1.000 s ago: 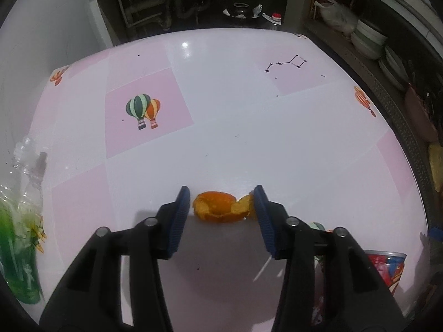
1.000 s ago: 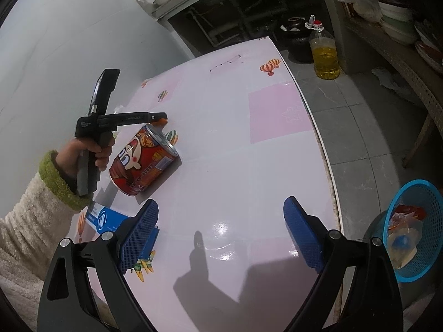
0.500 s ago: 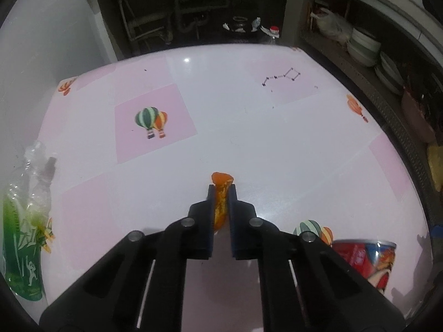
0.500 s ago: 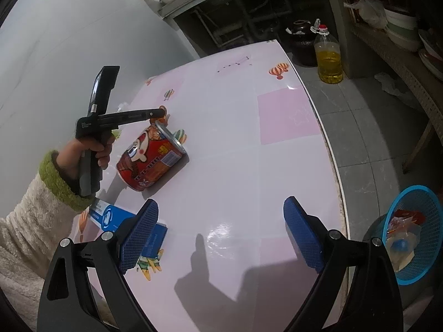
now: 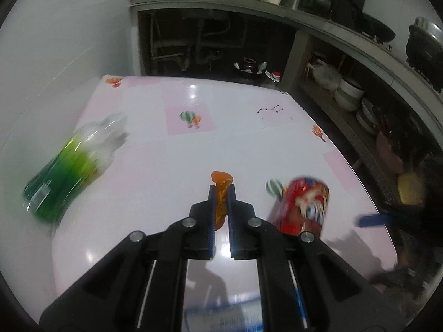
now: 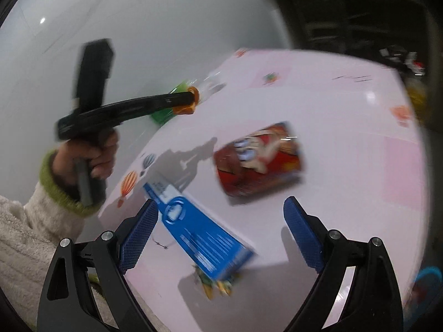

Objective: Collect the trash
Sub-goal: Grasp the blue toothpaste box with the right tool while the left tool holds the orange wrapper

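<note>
My left gripper [image 5: 221,191] is shut on an orange peel [image 5: 221,178] and holds it lifted above the pink table [image 5: 171,166]. The same gripper and peel [image 6: 188,102] show in the right wrist view, held by a hand in a white sleeve. My right gripper [image 6: 221,221] is open and empty, low over the table near a blue box [image 6: 199,229] and a red can [image 6: 260,163] lying on its side. The can [image 5: 301,204] lies just right of the left gripper. A crushed green plastic bottle [image 5: 66,166] lies at the table's left.
A white wall [image 5: 55,41] runs along the table's left side. Dark shelves with bowls and pots [image 5: 349,96] stand to the right and behind. A blue basket's edge [image 6: 426,279] shows on the floor at lower right.
My left gripper closed on the peel and has lifted it off the table. My right gripper swung left and down toward the can and the blue box, staying open.
</note>
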